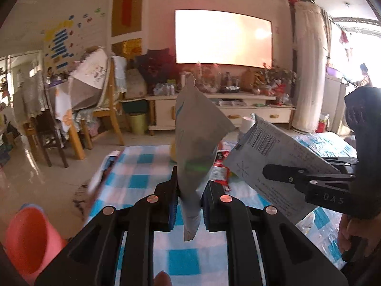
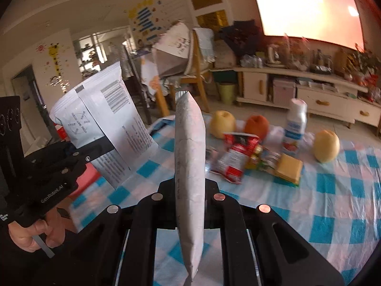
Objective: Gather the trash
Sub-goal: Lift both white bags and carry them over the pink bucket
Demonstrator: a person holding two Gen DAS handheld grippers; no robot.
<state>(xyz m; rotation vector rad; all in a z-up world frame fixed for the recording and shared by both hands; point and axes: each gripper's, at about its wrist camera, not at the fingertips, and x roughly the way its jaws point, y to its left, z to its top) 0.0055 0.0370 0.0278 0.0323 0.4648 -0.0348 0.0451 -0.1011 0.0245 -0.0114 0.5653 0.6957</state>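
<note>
Jaws of both grippers pinching white packets, fruit and red wrapper clear only from right wrist

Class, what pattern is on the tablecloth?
Blue, white and pale pink checks on the tablecloth, clearest in the right wrist view.

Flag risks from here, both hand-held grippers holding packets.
1. The left packet and right packet hang near each other and could collide, loosening a grip.
2. The red bin sits low beside the table; a drop may miss.
3. The bottle and fruit could be knocked.
</note>
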